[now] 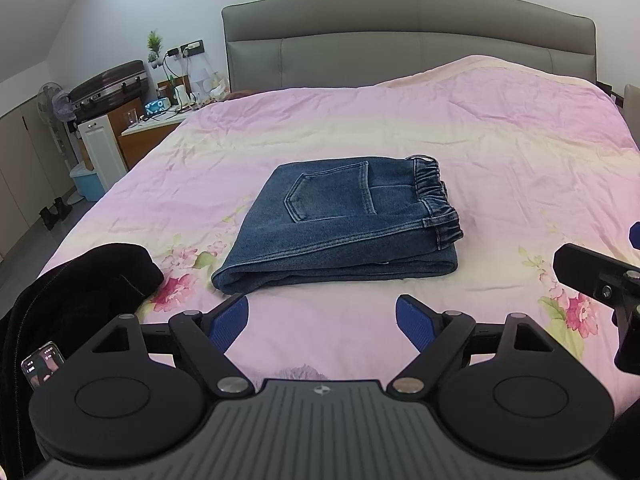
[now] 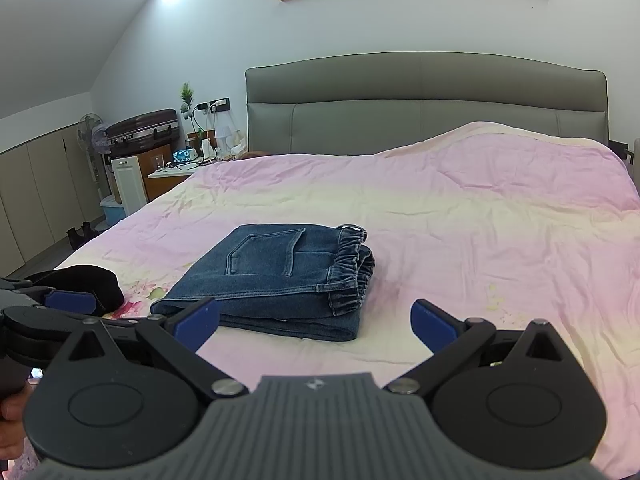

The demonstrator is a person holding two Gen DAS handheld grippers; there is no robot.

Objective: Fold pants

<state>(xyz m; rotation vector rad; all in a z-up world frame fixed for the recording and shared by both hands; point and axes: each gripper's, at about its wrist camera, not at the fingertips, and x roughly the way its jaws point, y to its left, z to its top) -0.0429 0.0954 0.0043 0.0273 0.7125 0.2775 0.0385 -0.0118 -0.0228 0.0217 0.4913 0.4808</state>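
The left claw [image 1: 322,320] is spread wide and holds nothing; its blue pads [image 1: 230,322] hang above bare bedspread, just short of the near edge of the pants [image 1: 340,232]. The right claw [image 2: 316,322] is likewise parted and empty, hovering near the same edge, with its left pad overlapping the bundle's near-left corner in the right wrist view; whether it touches the denim cannot be told.

The pants lie in the middle of the bed [image 1: 500,152], a compact rectangle of several stacked layers, back pocket on top, elastic waistband at the right end, folded edge at the left. Judging from this, the folding looks finished or nearly so: no leg trails loose, and both claws are clear of the cloth. At most a little squaring of the layers may remain.

Counted: two claws, one pair of pants, one bed. One dark garment [image 1: 100,276] lies at the near left, apart from the pants, with one phone [image 1: 42,364] beside it.
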